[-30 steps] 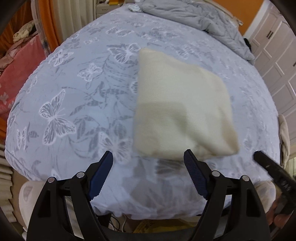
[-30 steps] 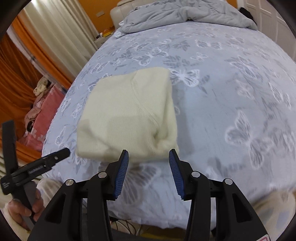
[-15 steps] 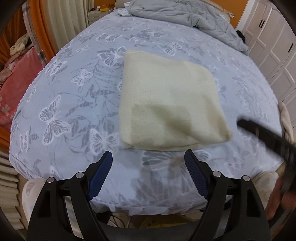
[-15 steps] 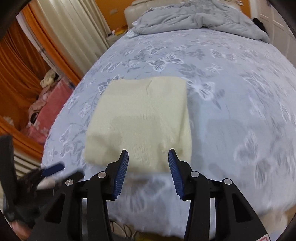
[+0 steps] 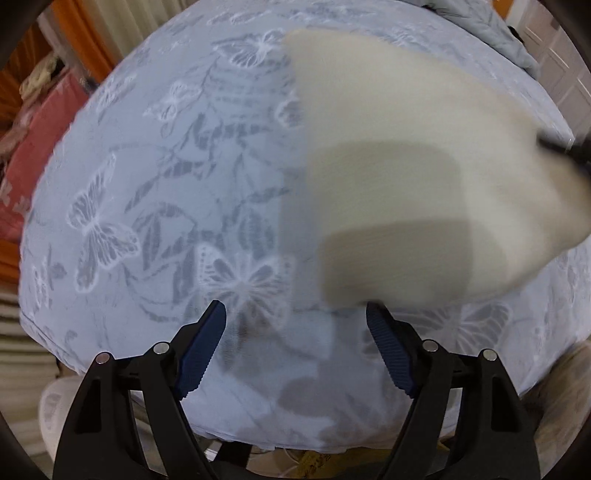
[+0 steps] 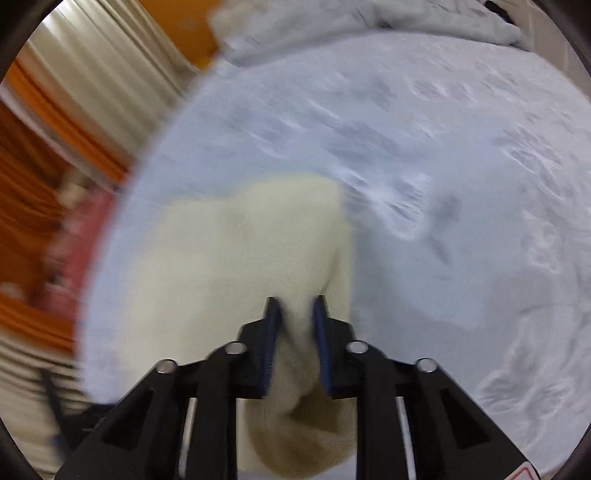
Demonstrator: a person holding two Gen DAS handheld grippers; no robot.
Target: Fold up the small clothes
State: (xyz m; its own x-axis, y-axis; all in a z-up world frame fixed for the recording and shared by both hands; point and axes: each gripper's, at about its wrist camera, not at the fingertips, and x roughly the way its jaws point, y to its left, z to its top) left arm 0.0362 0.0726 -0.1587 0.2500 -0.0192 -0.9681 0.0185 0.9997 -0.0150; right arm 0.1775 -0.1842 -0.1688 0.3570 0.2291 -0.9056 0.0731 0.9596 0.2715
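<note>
- Cream knit garment [image 5: 424,166]: folded, soft, finely ribbed weave, lying on the bed; fills the right half of the left wrist view and the lower centre of the right wrist view [image 6: 258,251]. Outline roughly square with rounded corners, though motion blur smears its edges in both views.
- Right gripper [image 6: 297,314]: jaws drawn in close, a bunched fold of the garment pinched between the blue ribbed pads [image 6: 273,332]. Cloth bulges out below the jaws towards the bottom of the frame.
- Left gripper [image 5: 295,332]: jaws spread wide, nothing between them. Right pad [image 5: 388,347] sits just at the garment's near edge; whether it touches is hard to say through the blur.
- Bedsheet [image 5: 166,184]: pale blue-grey, thin fabric with white butterfly and leaf print; print sharp in the left wrist view, washed to streaks in the right wrist view [image 6: 461,184].
- Grey quilted duvet [image 6: 332,22]: crumpled along the top of the right wrist view; only a corner shows at upper right in the left wrist view.
- Dark bar [image 5: 565,147] at the right edge of the left wrist view, over the garment's far corner; probably the other gripper, cut off by the frame.
- Orange curtain [image 6: 37,184], left side of right wrist view, heavily blurred.
- Pink bedding [image 5: 33,147] at the left edge, partly cut off.
</note>
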